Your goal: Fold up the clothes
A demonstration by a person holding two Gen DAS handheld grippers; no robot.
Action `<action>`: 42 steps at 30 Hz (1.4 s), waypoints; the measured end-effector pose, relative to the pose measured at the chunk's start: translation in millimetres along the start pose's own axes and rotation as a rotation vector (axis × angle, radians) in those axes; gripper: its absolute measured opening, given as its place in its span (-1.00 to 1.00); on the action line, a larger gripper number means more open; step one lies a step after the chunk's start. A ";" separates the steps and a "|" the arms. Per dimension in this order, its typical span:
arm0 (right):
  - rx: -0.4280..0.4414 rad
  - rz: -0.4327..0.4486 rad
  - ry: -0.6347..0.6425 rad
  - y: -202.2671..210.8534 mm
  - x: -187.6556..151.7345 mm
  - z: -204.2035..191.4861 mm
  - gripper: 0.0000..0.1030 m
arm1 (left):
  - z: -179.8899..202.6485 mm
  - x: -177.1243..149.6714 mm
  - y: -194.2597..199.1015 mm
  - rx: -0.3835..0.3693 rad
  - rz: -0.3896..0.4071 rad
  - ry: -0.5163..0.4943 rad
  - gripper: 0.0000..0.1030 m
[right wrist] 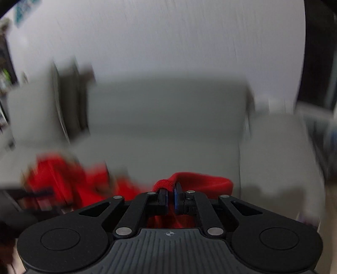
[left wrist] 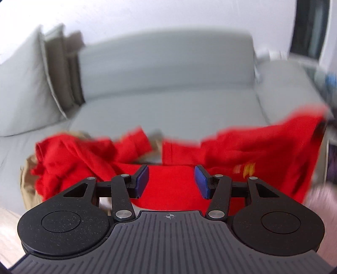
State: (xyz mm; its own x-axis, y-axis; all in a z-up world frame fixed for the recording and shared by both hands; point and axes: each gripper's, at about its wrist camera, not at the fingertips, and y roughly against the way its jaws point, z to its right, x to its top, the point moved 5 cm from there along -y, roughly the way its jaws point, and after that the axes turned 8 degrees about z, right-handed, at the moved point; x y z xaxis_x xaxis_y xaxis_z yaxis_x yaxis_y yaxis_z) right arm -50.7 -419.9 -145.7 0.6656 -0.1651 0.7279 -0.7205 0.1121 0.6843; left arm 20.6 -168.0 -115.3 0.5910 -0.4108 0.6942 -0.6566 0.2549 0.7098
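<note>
Red garment pinched in the closed right gripper, unfolded beyond the open, empty left gripper; folding barely begun

We look from two wrist-mounted fisheye cameras, each set just behind its own fingers and facing forward and downward along them. From the left wrist, we sit close above the red garment, with the left gripper filling the lower frame and the grey sofa beyond, its backrest square to us. From the right wrist, we face the same sofa from slightly further back, the right gripper in the foreground, the view smeared by blur. Both views share the sofa's backrest, the cushions at left, the white wall and the red cloth.
</note>
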 end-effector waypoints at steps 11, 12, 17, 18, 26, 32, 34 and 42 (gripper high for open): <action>-0.119 -0.096 0.004 -27.4 -35.4 65.2 -0.13 | 36.8 -53.5 -27.9 -0.087 -0.147 -0.084 0.12; -0.121 -0.108 0.008 -30.5 -35.1 64.8 -0.03 | 41.5 -56.6 -32.7 -0.097 -0.167 -0.086 0.13; -0.120 -0.161 0.024 -25.9 -50.7 70.5 0.61 | 57.5 -72.2 -52.1 -0.128 -0.257 -0.075 0.17; -0.111 -0.161 0.025 -23.4 -51.0 68.0 0.61 | 56.4 -73.7 -55.0 -0.118 -0.272 -0.060 0.17; -0.010 -0.129 -0.107 6.0 -65.4 81.2 0.34 | 31.0 -89.0 -67.3 -0.110 -0.366 0.115 0.14; 0.031 -0.114 -0.178 14.2 -77.8 78.8 0.09 | 22.7 -92.9 -78.1 -0.189 -0.423 0.407 -0.10; 0.036 -0.119 -0.174 11.3 -74.6 73.2 0.09 | 17.3 -92.3 -83.1 -0.204 -0.435 0.554 -0.13; 0.055 -0.120 -0.185 26.3 -74.7 105.8 0.09 | 7.6 -101.8 -98.8 -0.198 -0.398 0.766 -0.14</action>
State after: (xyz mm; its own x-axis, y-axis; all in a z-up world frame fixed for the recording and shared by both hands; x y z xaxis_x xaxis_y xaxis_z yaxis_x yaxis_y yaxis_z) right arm -140.0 -508.3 -186.8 0.7041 -0.3512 0.6172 -0.6510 0.0278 0.7586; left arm 21.7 -158.0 -256.9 0.9565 0.1794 0.2301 -0.2841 0.3936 0.8743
